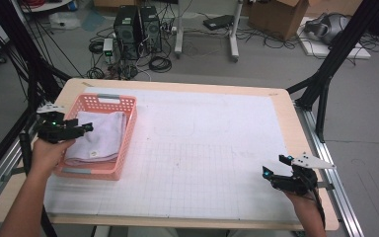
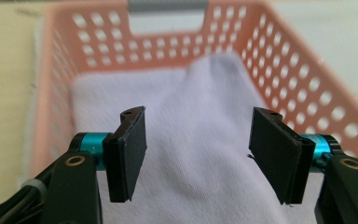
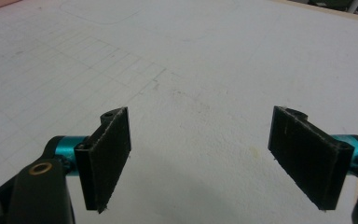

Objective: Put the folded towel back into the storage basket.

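A pink plastic basket [image 1: 131, 129] stands at the table's left side with a folded pale lilac cloth [image 1: 98, 136] lying inside it. My left gripper [image 1: 86, 127] hovers over the basket's left rim, pointing across the cloth. In the left gripper view the basket's holed wall [image 2: 298, 70] surrounds the cloth [image 2: 200, 84], and a soft ridge of it lies below and between the jaws of my left gripper [image 2: 198, 137]; the pads stand apart from it, open. My right gripper [image 1: 274, 168] rests near the table's front right corner, and in its own view my right gripper [image 3: 200, 140] is open over bare mat.
A white gridded mat [image 1: 212, 148] covers most of the wooden table [image 1: 286, 106]. Black frame struts [image 1: 325, 74] rise at the table's right and left sides. Computer towers [image 1: 138, 24] and cables sit on the floor beyond the far edge.
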`<control>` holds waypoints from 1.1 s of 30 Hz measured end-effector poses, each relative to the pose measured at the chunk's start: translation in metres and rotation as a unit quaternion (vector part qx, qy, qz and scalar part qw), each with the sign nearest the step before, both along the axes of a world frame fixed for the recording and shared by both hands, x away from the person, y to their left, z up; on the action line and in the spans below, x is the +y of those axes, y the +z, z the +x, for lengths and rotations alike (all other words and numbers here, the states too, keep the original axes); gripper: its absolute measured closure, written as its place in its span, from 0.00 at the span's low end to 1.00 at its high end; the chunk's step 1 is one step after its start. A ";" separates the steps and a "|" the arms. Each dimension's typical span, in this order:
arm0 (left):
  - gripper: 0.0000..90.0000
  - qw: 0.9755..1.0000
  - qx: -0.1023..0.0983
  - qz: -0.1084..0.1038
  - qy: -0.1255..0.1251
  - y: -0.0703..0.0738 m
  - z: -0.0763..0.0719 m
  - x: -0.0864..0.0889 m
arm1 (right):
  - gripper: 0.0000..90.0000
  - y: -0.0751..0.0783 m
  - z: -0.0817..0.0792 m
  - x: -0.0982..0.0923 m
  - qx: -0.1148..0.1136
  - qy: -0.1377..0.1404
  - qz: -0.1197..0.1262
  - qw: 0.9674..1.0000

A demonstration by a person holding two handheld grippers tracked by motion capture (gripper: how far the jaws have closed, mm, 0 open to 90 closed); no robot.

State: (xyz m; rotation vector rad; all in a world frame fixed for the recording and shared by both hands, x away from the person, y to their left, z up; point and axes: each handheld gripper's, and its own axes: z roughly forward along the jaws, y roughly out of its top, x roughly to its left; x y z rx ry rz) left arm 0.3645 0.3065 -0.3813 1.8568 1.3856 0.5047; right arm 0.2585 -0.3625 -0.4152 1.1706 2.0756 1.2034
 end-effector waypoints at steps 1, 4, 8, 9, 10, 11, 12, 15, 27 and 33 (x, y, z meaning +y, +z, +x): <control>0.41 1.000 0.017 0.008 0.005 -0.003 0.004 -0.004 | 0.22 0.000 0.000 0.000 0.001 0.000 0.001 1.000; 0.44 0.998 0.058 0.036 0.003 -0.012 0.014 -0.016 | 0.22 0.000 0.000 0.001 -0.001 0.003 0.000 1.000; 0.41 0.992 0.100 0.073 0.001 -0.027 0.024 -0.026 | 0.22 0.000 0.001 0.001 0.000 0.003 0.000 1.000; 0.41 0.992 0.098 0.075 -0.001 -0.028 0.025 -0.028 | 0.22 0.000 0.000 0.001 0.001 0.003 0.001 1.000; 0.41 0.993 0.096 0.075 -0.003 -0.029 0.025 -0.029 | 0.22 0.000 0.000 0.001 0.001 0.003 0.001 1.000; 0.41 0.992 0.094 0.077 -0.010 -0.029 0.026 -0.030 | 0.22 0.000 0.000 0.001 0.000 0.003 0.000 1.000; 0.41 0.993 0.092 0.073 -0.014 -0.029 0.026 -0.030 | 0.22 0.000 0.000 0.001 0.000 0.003 0.001 1.000; 0.47 0.996 0.063 0.050 -0.026 -0.026 0.023 -0.026 | 0.22 0.000 0.000 0.001 0.001 0.004 0.001 1.000; 0.34 0.984 -0.155 -0.090 -0.019 0.005 -0.006 -0.029 | 0.22 0.001 0.000 -0.007 -0.003 -0.005 0.010 1.000; 0.25 0.968 -0.211 -0.130 -0.033 0.020 -0.019 -0.040 | 0.22 0.002 0.001 -0.007 -0.005 -0.003 0.012 1.000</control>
